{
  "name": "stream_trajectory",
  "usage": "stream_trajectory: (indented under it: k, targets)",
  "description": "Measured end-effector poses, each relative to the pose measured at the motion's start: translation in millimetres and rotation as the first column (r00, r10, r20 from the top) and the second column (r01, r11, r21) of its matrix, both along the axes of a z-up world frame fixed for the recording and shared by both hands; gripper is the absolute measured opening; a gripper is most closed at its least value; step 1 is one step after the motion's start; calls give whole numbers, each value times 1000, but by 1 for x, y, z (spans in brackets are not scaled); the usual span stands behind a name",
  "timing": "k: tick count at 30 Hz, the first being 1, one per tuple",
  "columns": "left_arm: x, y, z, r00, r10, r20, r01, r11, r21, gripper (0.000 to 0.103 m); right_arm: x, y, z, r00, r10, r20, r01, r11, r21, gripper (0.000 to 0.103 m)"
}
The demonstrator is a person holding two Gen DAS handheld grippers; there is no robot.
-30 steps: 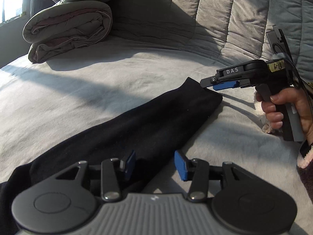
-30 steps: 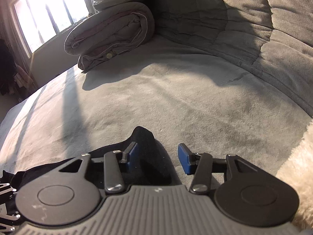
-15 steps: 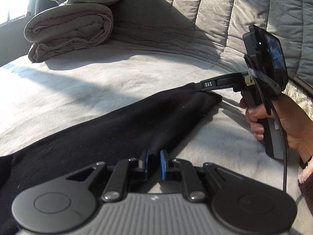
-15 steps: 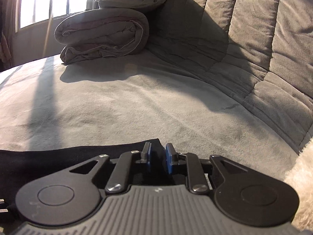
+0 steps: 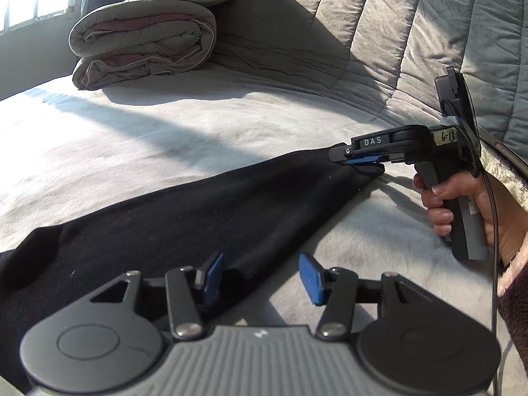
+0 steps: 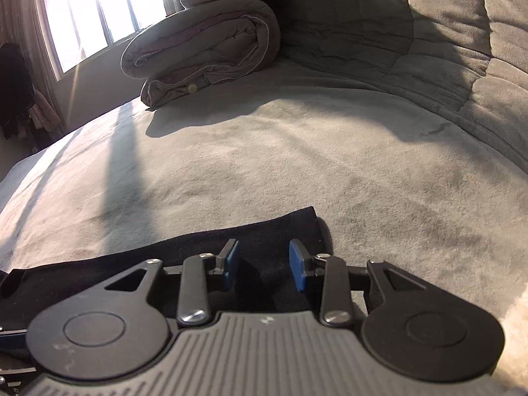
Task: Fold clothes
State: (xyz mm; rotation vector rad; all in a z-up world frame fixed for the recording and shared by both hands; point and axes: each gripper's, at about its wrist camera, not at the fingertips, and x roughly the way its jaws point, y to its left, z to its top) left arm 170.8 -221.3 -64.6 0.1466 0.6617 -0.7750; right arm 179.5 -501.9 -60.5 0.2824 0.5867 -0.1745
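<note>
A: Pads (image 5: 211,275) first: on the left gripper (image 5: 262,279) they stand apart and are opening, with the near edge of the black garment (image 5: 204,211) lying between them, unpinched.

B: And the right gripper (image 6: 263,265)?

A: Its blue fingers are parting too, set over the far corner of the same cloth, pressing nothing. The garment lies flat as a long dark strip across the grey bedspread (image 5: 158,138).

B: So a release after laying it down, I'd judge. How to do it well?

A: Let both ends go evenly and lift straight off, so no pad drags the fabric and spoils the line. Smooth the edge before the next fold.

B: What can't we make out?

A: The strip's left end runs out of view, so I can't name the garment or count its folds. Black on black hides creases. Window glare washes out the rolled duvet (image 6: 204,56).
</note>
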Motion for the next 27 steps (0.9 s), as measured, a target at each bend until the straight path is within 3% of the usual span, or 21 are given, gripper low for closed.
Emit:
stream_trajectory:
  k: [1, 2, 3, 8, 14, 22, 27]
  targets:
    - [-3, 3, 2, 1000, 4, 1, -4, 1000, -8, 53, -2, 1, 3, 1000, -16, 7, 16, 1000, -16, 28]
    - [-5, 8, 5, 1000, 10, 0, -10, 1000, -18, 54, -4, 2, 7, 999, -32, 15, 33, 999, -32, 38]
    - [-6, 12, 7, 1000, 16, -2, -16, 999, -28, 56, -6, 1, 10, 999, -47, 27, 48, 998, -46, 39]
    - [-16, 45, 25, 997, 76, 26, -75, 997, -34, 57, -16, -8, 18, 996, -68, 62, 68, 998, -8, 39]
    - [-23, 100, 39, 975, 215, 63, -216, 976, 5, 61, -12, 20, 22, 998, 38, 53, -36, 998, -43, 43]
    - [-33, 190, 56, 887, 450, 101, -457, 888, 54, 67, 5, 83, 32, 979, 205, 1, -205, 977, 52, 47]
    - [-37, 256, 68, 807, 574, 136, -588, 803, 98, 72, 22, 142, 59, 950, 312, -8, -311, 948, 67, 50]
